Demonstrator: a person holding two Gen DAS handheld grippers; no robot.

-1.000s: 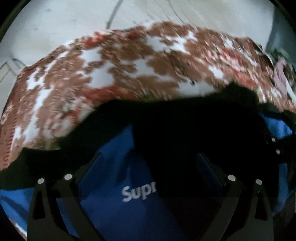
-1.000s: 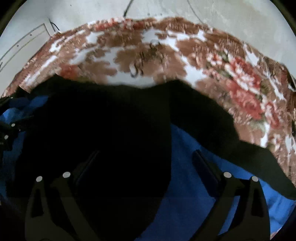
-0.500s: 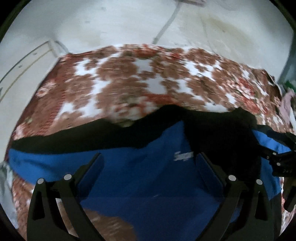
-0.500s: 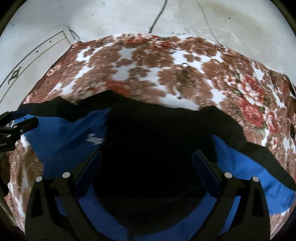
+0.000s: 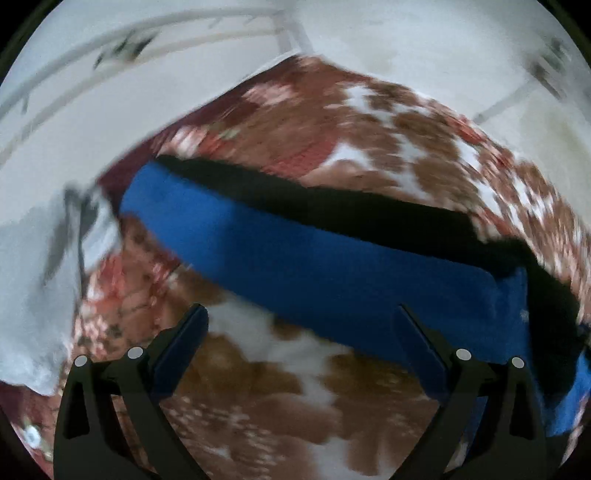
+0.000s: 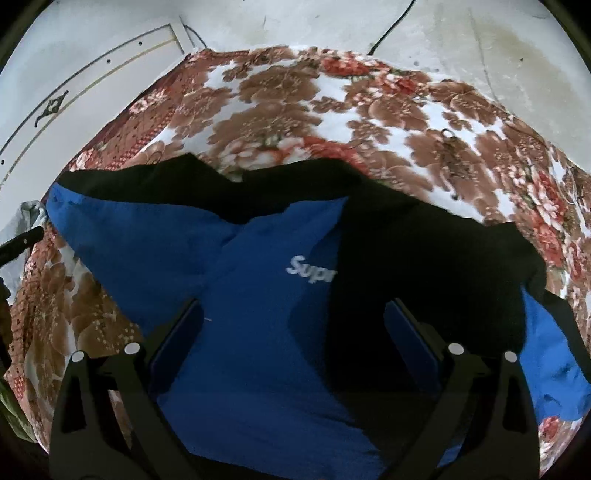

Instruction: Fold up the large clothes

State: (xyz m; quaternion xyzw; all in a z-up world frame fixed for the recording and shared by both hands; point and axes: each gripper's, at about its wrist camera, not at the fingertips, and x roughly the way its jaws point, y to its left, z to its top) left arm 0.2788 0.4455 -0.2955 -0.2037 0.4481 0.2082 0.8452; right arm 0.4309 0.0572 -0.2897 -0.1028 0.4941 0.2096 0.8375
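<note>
We see a blue and black jacket (image 6: 258,332) lying on a bed under a floral blanket (image 6: 280,110). In the right wrist view the jacket spreads across the near half of the blanket: a blue panel with white lettering (image 6: 312,271) reading "Supr" sits in the middle, a black part (image 6: 424,266) covers the side right of the lettering, and a black band runs along the jacket's far edge. A blue sleeve (image 6: 122,236) reaches out left of the lettering, towards the blanket's edge.

Our right tongs (image 6: 293,332) are spread wide above the jacket, one finger on each side of the lettering, and they pinch nothing.

The left wrist view is blurred. There the sleeve (image 5: 295,266) shows as a long blue strip with a black border on its far side, running across the blanket (image 5: 388,122). Our left tongs (image 5: 301,339) are spread as well and hold nothing; bare blanket shows between the fingers, with the sleeve just beyond their tips. Whether the tips touch the cloth, we cannot tell.

A pale grey cloth (image 5: 33,280) lies at the blanket's edge, left of the sleeve's end. Beyond the blanket stands a light wall (image 6: 461,33).
</note>
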